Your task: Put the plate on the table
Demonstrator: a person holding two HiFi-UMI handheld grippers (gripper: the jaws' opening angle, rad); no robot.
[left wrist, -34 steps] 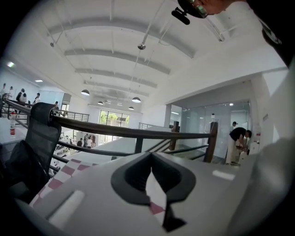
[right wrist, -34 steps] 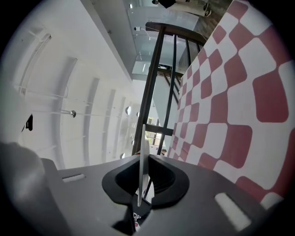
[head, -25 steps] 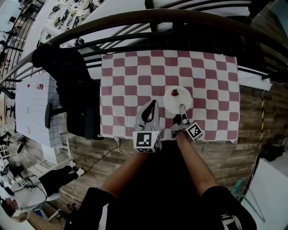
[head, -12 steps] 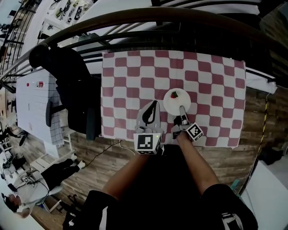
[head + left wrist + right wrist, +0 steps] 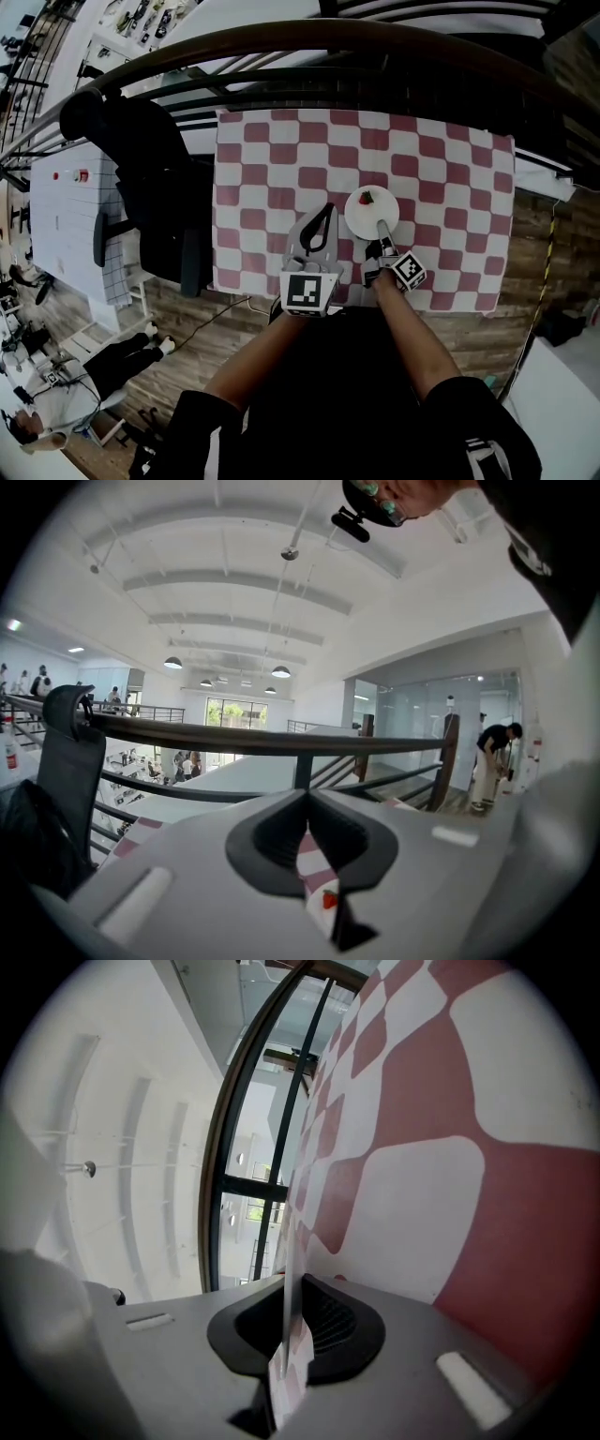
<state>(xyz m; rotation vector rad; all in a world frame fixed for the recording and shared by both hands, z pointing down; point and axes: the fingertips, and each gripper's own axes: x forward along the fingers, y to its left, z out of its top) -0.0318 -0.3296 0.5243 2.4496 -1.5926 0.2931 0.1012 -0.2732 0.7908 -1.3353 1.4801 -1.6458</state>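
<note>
The plate [image 5: 371,212] is pinched at its near rim by the right gripper [image 5: 379,226], over the checked table [image 5: 272,159]; the left gripper [image 5: 325,209] is shut, empty; level lowering is advised (a red morsel [image 5: 367,198] rides aboard) before release.

Table [image 5: 536,167], red-and-white checked cloth [image 5: 281,169] spread flat over its top

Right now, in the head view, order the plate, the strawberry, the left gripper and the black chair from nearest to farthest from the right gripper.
1. plate: its near rim is held in the right gripper.
2. strawberry: on the plate's far half.
3. left gripper: to the left, over the checked cloth.
4. black chair: far left, off the cloth.
</note>
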